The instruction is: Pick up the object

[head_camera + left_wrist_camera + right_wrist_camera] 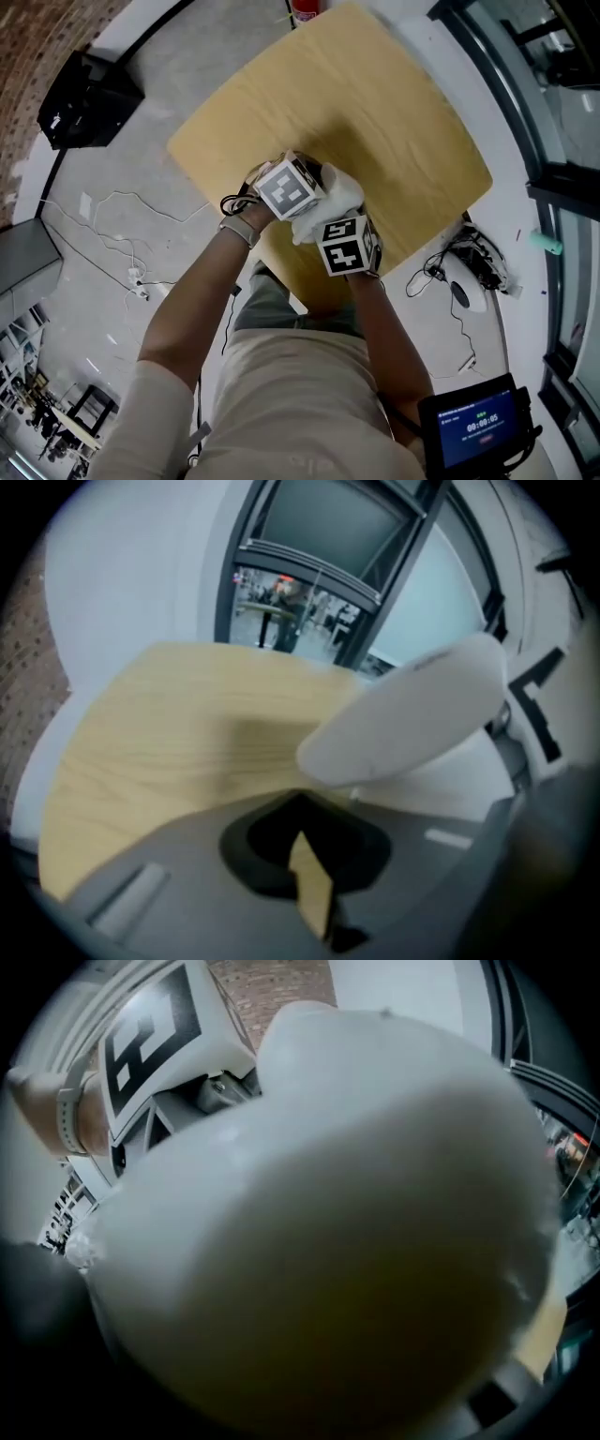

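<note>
A soft, rounded white object [330,195] lies on the light wooden table [375,103] near its front edge. My left gripper [295,187] is at the object's left side, its marker cube hiding the jaws from above. In the left gripper view the grey jaws [305,803] stand shut together, with the white object [412,714] just beyond them to the upper right and the table [169,733] behind. My right gripper [349,246] sits at the object's near right side. The white object [328,1222] fills the right gripper view and hides those jaws.
On the floor, a black box [84,98] sits to the left with loose cables [131,272] near it. A white device with cords [469,281] lies right of the table. A small screen [473,427] is at the lower right. Dark-framed glass [319,564] stands beyond the table.
</note>
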A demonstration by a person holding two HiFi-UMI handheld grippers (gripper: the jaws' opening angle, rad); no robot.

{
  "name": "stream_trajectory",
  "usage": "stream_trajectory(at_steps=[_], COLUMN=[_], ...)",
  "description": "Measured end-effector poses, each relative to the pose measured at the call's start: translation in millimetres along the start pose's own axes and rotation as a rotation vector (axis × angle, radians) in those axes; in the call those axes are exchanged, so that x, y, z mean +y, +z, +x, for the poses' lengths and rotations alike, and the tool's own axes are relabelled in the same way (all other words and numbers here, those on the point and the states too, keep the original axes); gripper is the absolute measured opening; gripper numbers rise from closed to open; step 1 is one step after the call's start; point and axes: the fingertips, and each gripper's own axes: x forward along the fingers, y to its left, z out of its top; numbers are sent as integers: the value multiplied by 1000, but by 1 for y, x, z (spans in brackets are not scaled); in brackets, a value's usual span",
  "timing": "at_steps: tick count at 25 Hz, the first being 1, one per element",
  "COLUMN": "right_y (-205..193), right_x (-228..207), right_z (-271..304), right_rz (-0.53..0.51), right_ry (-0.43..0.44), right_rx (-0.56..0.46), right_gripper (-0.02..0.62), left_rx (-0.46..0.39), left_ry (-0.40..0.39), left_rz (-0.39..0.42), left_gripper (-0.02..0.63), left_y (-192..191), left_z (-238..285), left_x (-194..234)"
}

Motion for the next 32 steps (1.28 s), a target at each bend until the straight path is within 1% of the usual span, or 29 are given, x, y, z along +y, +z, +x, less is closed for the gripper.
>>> stream_trajectory(at_steps=[1, 3, 6, 9, 11, 13, 16, 18, 22, 24, 28, 32], right_y=[2, 11, 40, 77, 106, 141, 193, 218, 253, 268, 292, 299], right_x=[4, 24, 47, 55, 64, 75, 90, 104, 148, 164, 170, 170], right_z=[3, 8, 5, -16, -39, -65, -110, -142, -205, -227, -249, -264], right_rz=[-1, -2, -33, -48, -58, -73, -121, -163, -275, -338, -436, -532], right_ry=[-6, -19, -37, -33, -38, -50, -89, -120, -207, -250, -317, -371], right_rx=[4, 5, -21, -86, -149, -230, -355, -424, -549, -600, -665, -703], right_gripper=[37, 37, 37, 37, 37, 37, 37, 37, 37, 37, 37, 37], left_rx=[1, -9, -38, -51, -62, -91, -149, -197, -308, -360, -455, -545], left_ry=[23, 43, 79, 159, 195, 256, 377, 446, 586, 652, 746, 825], left_rz=[-9, -7, 42, 134, 179, 243, 351, 399, 483, 514, 540, 545], left_gripper=[-14, -14, -14, -14, -14, -14, -14, -14, -14, -14, -14, -14], left_y=[-6, -20, -22, -1, 22, 45, 78, 91, 98, 100, 110, 115], left_z=[-3, -20, -55, -89, -131, -178, -247, -288, -375, -409, -445, -462], left_x=[5, 14, 27, 38, 31, 27, 21, 10, -26, -37, -42, -50])
